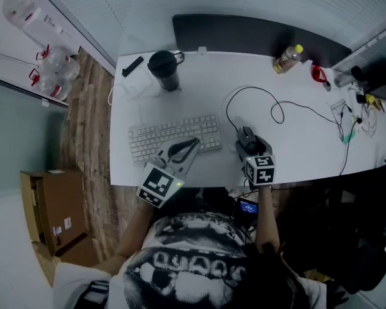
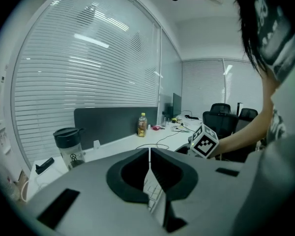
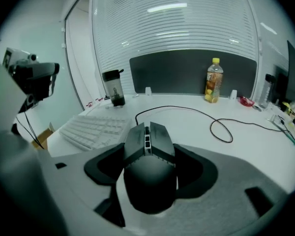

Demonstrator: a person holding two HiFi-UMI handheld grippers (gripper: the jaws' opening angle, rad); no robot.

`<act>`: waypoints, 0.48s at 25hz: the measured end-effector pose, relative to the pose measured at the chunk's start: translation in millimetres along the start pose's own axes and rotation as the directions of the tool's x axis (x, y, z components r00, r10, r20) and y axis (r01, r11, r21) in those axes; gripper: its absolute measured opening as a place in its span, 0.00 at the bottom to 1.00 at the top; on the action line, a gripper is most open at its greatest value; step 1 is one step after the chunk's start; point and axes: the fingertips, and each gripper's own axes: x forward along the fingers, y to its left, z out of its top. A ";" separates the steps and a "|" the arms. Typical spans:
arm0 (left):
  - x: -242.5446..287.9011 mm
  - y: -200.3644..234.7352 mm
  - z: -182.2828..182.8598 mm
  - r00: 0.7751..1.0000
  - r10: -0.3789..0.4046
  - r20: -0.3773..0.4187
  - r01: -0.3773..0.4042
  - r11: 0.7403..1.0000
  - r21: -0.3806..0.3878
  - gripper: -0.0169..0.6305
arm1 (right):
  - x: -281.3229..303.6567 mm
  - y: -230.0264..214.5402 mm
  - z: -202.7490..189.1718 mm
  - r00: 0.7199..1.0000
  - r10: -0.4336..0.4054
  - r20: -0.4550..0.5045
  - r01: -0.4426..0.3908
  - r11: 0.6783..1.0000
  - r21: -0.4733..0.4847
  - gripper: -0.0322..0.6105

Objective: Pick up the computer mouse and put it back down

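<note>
White desk (image 1: 296, 140) holds the keyboard (image 1: 174, 134). The black computer mouse (image 1: 246, 135) sits just right of the keyboard. We should lift it level and gently, leaving its cable (image 3: 178, 107) slack. Our right gripper (image 3: 150, 151) clasps the mouse's flanks. Our left gripper (image 2: 149, 168), over the keyboard, is clenched empty.

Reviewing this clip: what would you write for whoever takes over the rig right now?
Right gripper: shut on the computer mouse, right of the keyboard. The pictures do not show whether the mouse is off the table.
Left gripper: shut, empty, above the keyboard's near edge.
Done: mouse grasped.
Left: lift it if it is not yet up, set it back down, open the jaws.
</note>
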 end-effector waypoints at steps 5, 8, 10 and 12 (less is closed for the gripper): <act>16.7 -17.8 1.8 0.997 -0.078 -0.013 0.078 0.997 0.021 0.04 | -44.9 -14.2 30.0 0.993 -0.049 0.108 0.042 0.997 0.062 0.52; 26.9 -31.1 4.1 0.992 -0.122 -0.016 0.122 0.992 0.030 0.04 | -72.9 -26.5 42.9 0.984 -0.088 0.154 0.076 0.994 0.080 0.52; 34.2 -41.1 6.6 0.988 -0.155 -0.017 0.155 0.987 0.039 0.04 | -92.0 -36.7 47.6 0.977 -0.122 0.177 0.106 0.990 0.098 0.52; 42.3 -51.7 9.7 0.982 -0.189 -0.017 0.190 0.980 0.051 0.04 | -111.4 -47.7 49.6 0.967 -0.159 0.197 0.137 0.983 0.119 0.52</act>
